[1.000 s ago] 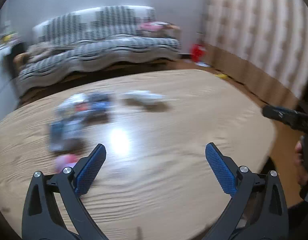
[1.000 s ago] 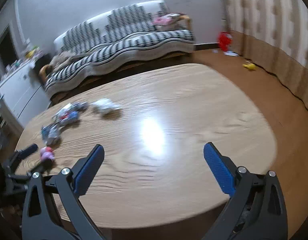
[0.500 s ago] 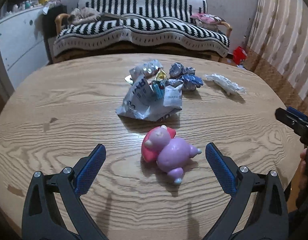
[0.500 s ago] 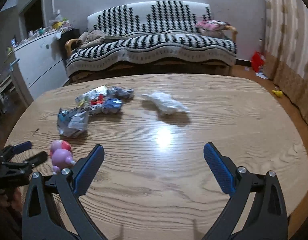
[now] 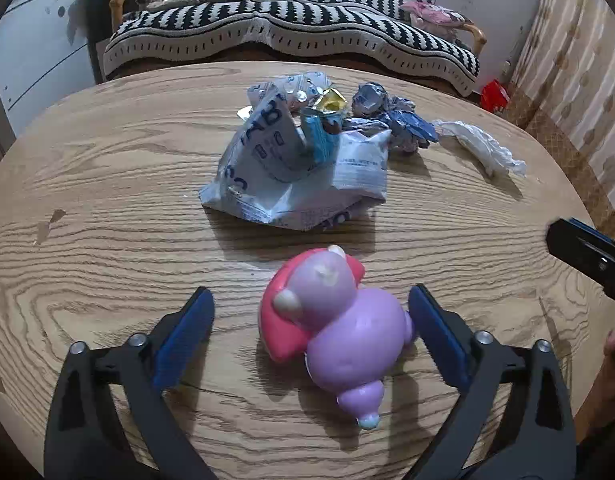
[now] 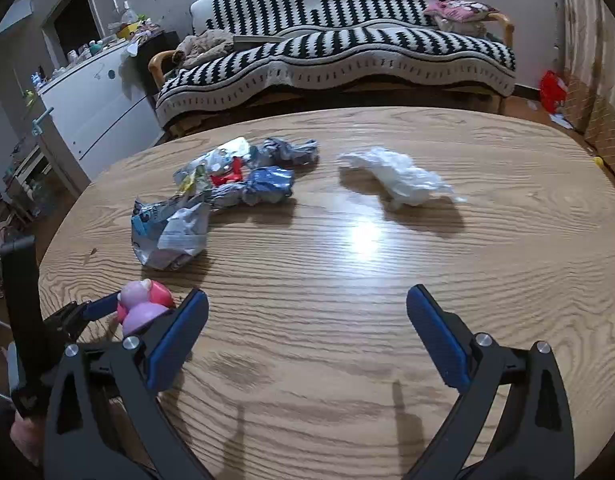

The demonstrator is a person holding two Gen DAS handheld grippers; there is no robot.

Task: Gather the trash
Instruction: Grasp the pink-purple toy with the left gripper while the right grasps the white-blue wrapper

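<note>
Pink-and-purple toy [image 5: 331, 320] between left gripper's [image 5: 309, 328] wide-apart, just-narrowing jaws, right pad touching.

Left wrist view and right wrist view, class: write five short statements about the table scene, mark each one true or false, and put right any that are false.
1. The pink and purple toy lies between the left gripper fingers. True.
2. The right gripper holds the white crumpled tissue. False: its jaws are open on nothing and the tissue lies apart on the table.
3. The toy stands upright. False: it lies on its side.
4. The large white wrapper lies beyond the toy. True.
5. The sofa has a plain red cover. False: black and white.
</note>
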